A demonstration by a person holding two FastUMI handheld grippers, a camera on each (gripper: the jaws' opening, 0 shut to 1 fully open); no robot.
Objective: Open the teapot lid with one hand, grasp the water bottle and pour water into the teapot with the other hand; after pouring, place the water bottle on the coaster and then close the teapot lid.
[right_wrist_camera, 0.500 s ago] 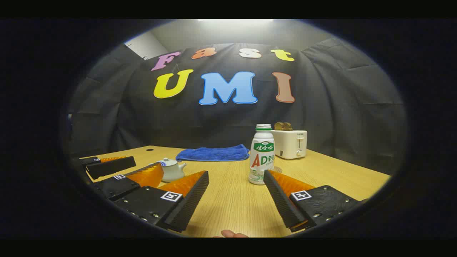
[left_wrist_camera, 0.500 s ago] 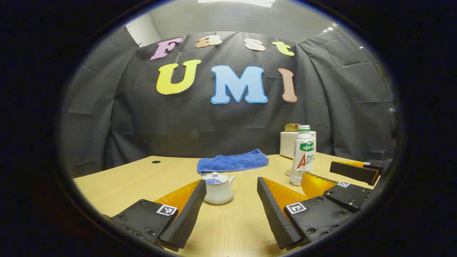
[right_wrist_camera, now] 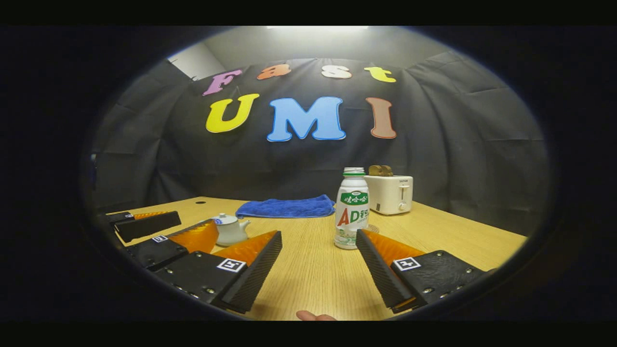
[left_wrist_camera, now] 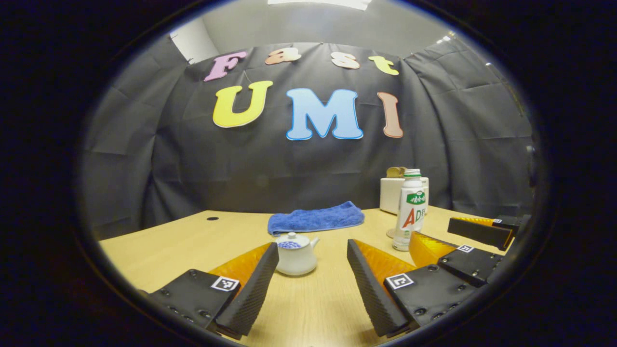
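Lining up, we hold the left claw (left_wrist_camera: 312,279) spread toward the teapot (left_wrist_camera: 295,253) lid and the right claw (right_wrist_camera: 319,270) spread toward the water bottle (right_wrist_camera: 351,208), ready to grip both.

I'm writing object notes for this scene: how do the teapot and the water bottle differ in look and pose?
The teapot is squat and round with a side spout; the water bottle is tall and slim. The teapot is plain white apart from a blue pattern on its lid; the bottle wears a printed label and a green-edged cap. The teapot stands nearer the left tongs, the bottle nearer the right tongs. Both stand upright, closed and ungrasped on the wooden table.
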